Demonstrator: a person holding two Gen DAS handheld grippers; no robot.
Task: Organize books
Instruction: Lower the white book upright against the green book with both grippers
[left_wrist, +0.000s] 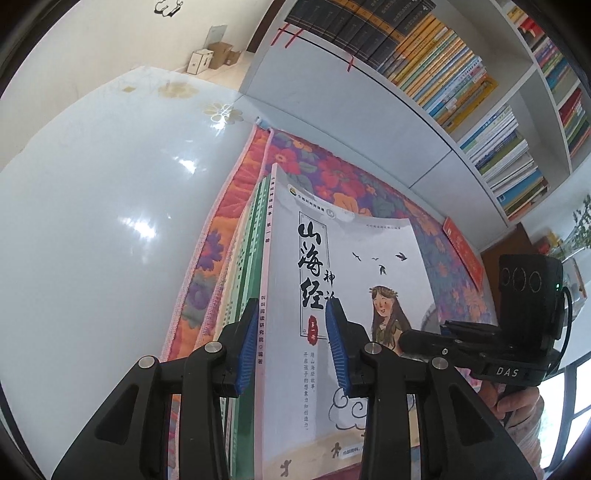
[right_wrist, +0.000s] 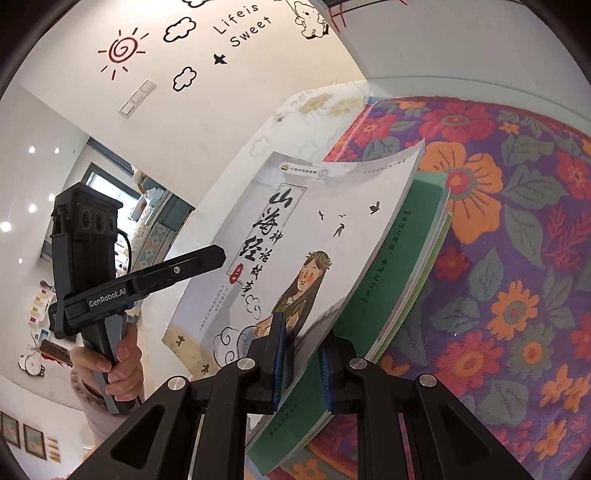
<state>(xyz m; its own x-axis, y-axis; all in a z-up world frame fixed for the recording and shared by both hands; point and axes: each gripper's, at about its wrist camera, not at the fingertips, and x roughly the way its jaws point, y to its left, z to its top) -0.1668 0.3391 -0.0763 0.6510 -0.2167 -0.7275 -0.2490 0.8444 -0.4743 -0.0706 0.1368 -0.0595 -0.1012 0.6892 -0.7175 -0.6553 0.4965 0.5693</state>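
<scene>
A white book with black Chinese title and a drawn girl (left_wrist: 343, 280) tops a small stack over green books (left_wrist: 247, 258) on a floral cloth (left_wrist: 332, 177). My left gripper (left_wrist: 291, 347) straddles the white book's spine edge, jaws apart on either side and not pressed in. In the right wrist view my right gripper (right_wrist: 301, 354) is shut on the white book's (right_wrist: 280, 240) open edge and lifts it off the green book (right_wrist: 399, 266). The other gripper shows in each view, the right one (left_wrist: 480, 347) and the left one (right_wrist: 147, 277).
A white bookcase with rows of books (left_wrist: 443, 74) stands behind the cloth. A glossy white table (left_wrist: 92, 203) spreads to the left. A red booklet (left_wrist: 463, 247) lies at the cloth's right edge. Cardboard boxes (left_wrist: 214, 57) sit on the floor far off.
</scene>
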